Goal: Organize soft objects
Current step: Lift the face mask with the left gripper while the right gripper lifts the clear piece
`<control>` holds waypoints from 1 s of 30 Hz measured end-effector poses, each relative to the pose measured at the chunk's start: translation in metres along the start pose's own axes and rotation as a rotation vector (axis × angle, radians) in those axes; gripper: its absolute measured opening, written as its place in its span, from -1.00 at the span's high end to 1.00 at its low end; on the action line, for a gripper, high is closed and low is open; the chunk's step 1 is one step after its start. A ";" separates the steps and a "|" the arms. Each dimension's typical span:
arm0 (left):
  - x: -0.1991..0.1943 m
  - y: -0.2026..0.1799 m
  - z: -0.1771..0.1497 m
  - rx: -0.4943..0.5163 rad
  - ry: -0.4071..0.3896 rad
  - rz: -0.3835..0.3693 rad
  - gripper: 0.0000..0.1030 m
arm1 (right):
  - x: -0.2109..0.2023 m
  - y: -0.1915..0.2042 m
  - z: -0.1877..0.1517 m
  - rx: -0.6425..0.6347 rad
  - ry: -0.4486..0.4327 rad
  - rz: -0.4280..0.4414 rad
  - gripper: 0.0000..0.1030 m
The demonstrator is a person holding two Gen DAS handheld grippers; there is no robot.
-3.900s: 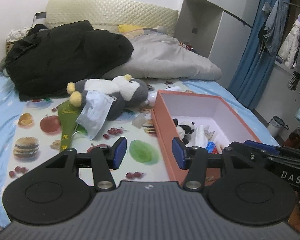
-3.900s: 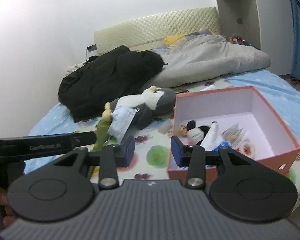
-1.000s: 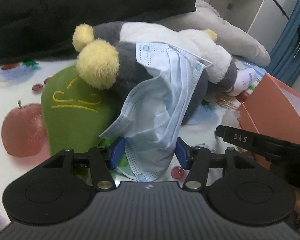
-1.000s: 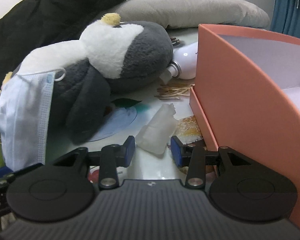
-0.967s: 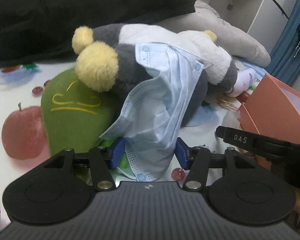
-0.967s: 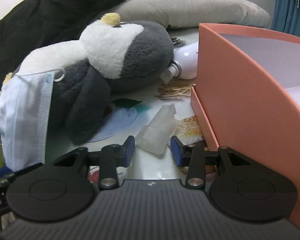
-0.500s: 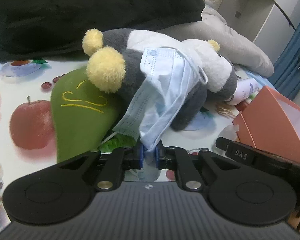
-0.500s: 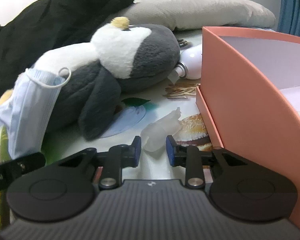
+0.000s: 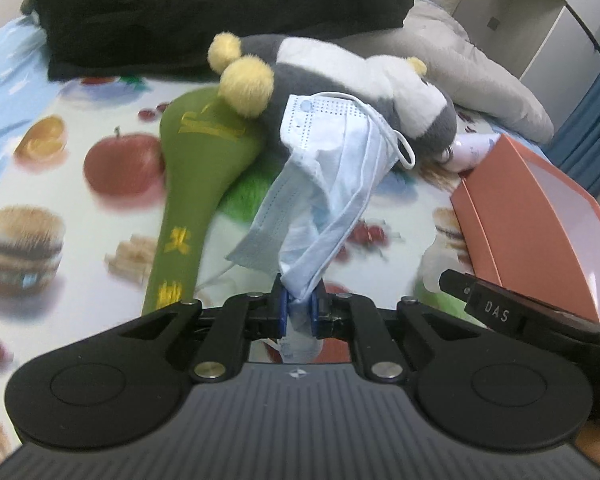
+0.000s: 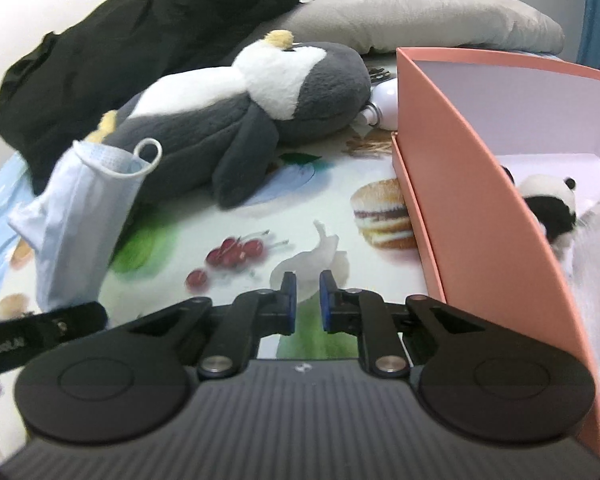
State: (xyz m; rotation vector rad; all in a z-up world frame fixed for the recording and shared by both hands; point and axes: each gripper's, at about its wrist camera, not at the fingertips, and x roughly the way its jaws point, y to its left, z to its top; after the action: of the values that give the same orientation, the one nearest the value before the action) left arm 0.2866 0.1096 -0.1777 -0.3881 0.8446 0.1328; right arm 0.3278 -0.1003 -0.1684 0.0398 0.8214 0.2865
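My left gripper (image 9: 299, 300) is shut on the lower edge of a light blue face mask (image 9: 332, 184). The mask hangs lifted in front of the grey and white penguin plush (image 9: 340, 64), and it also shows at the left of the right wrist view (image 10: 84, 216). The jaws of my right gripper (image 10: 308, 300) are closing, with a crumpled translucent plastic wad (image 10: 312, 264) pinched between the pads, just left of the orange box (image 10: 460, 160). A small panda plush (image 10: 552, 208) lies inside the box.
A green fabric pouch (image 9: 196, 160) lies on the fruit-print mat (image 9: 112, 216) beside the penguin. A white bottle (image 10: 384, 100) lies between the penguin and the box. A black coat (image 9: 180, 8) and a grey quilt (image 9: 480, 80) lie behind them.
Both grippers closed and drew back and upward. The mask came off the penguin with the left gripper. The plastic wad came along with the right gripper.
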 end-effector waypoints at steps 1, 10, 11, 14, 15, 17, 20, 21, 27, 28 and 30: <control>-0.005 0.000 -0.005 -0.003 0.004 0.004 0.75 | -0.006 0.001 -0.004 -0.006 0.002 0.006 0.70; -0.039 -0.003 -0.045 -0.023 0.063 -0.002 0.75 | -0.057 0.001 -0.043 -0.049 0.026 0.070 0.70; -0.041 -0.004 -0.049 -0.025 0.069 0.003 0.75 | -0.061 0.001 -0.048 -0.055 0.030 0.073 0.70; -0.049 -0.007 -0.065 -0.027 0.090 -0.006 0.75 | -0.072 -0.001 -0.061 -0.060 0.049 0.090 0.70; -0.052 -0.009 -0.070 -0.026 0.098 -0.006 0.75 | -0.077 -0.003 -0.065 -0.064 0.052 0.092 0.70; -0.058 -0.013 -0.078 -0.021 0.104 -0.013 0.75 | -0.085 -0.007 -0.073 -0.061 0.059 0.099 0.70; -0.063 -0.018 -0.088 -0.011 0.109 -0.026 0.75 | -0.094 -0.014 -0.087 -0.055 0.076 0.097 0.70; -0.065 -0.019 -0.092 -0.007 0.106 -0.036 0.75 | -0.096 -0.016 -0.092 -0.049 0.085 0.096 0.70; -0.074 -0.030 -0.102 0.052 0.124 -0.057 0.73 | -0.106 -0.029 -0.108 -0.010 0.111 0.082 0.72; -0.075 -0.032 -0.103 0.061 0.130 -0.063 0.72 | -0.107 -0.031 -0.108 -0.003 0.114 0.081 0.71; -0.075 -0.037 -0.103 0.099 0.152 -0.071 0.43 | -0.110 -0.036 -0.107 0.017 0.108 0.078 0.69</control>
State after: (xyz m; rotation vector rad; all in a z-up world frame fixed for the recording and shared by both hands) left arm 0.1747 0.0383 -0.1723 -0.3379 0.9818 -0.0043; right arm 0.1875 -0.1719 -0.1679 0.0725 0.9306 0.3573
